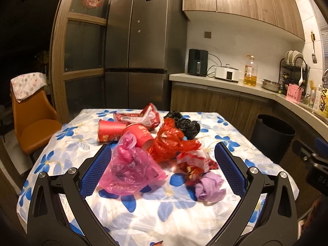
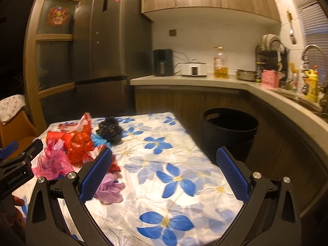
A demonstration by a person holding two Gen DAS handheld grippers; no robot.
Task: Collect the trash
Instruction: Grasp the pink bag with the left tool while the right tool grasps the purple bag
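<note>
A heap of trash lies on the floral tablecloth [image 1: 143, 215]: a pink plastic bag [image 1: 131, 168], a red plastic bag [image 1: 170, 143], a black bag [image 1: 186, 126], a crumpled purple piece [image 1: 209, 186], a red printed wrapper [image 1: 194, 164] and two red paper cups [image 1: 110, 130]. My left gripper [image 1: 163, 148] hangs open over the near side of the heap, with the pink bag beside its left pad and nothing gripped. My right gripper [image 2: 165, 152] is open above bare cloth. The purple piece [image 2: 110, 190] lies just past its left finger.
A black trash bin [image 2: 229, 131] stands on the floor past the table's right edge, below the kitchen counter [image 2: 184, 80]. An orange chair [image 1: 30, 127] stands left of the table. A tall fridge [image 1: 141, 41] is behind it.
</note>
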